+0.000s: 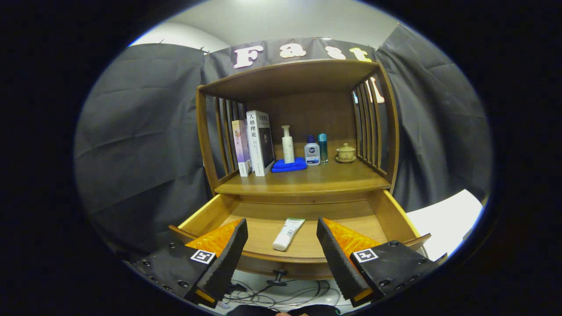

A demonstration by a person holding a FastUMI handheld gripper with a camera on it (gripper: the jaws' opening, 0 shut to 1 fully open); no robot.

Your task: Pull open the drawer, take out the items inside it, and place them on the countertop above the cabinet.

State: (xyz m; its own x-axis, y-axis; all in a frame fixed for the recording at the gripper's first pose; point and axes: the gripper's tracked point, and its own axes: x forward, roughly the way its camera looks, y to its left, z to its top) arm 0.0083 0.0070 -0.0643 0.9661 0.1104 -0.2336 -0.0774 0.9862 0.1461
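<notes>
The wooden drawer (390, 215) stands pulled out under the cabinet's countertop (303, 182). A white tube (287, 234) lies flat on the drawer's floor, near its front wall. My gripper (282, 228) is open and hovers above the drawer's front. The tube lies between my fingers and below them, touching neither. The drawer's small dark knob (277, 276) shows under the front wall.
On the countertop stand two books (254, 142), a white pump bottle (287, 145) on a folded blue cloth (289, 165), two small bottles (317, 150) and a lidded cup (345, 152). Slatted side walls and a top shelf (290, 77) enclose it. Cables (281, 296) lie on the floor.
</notes>
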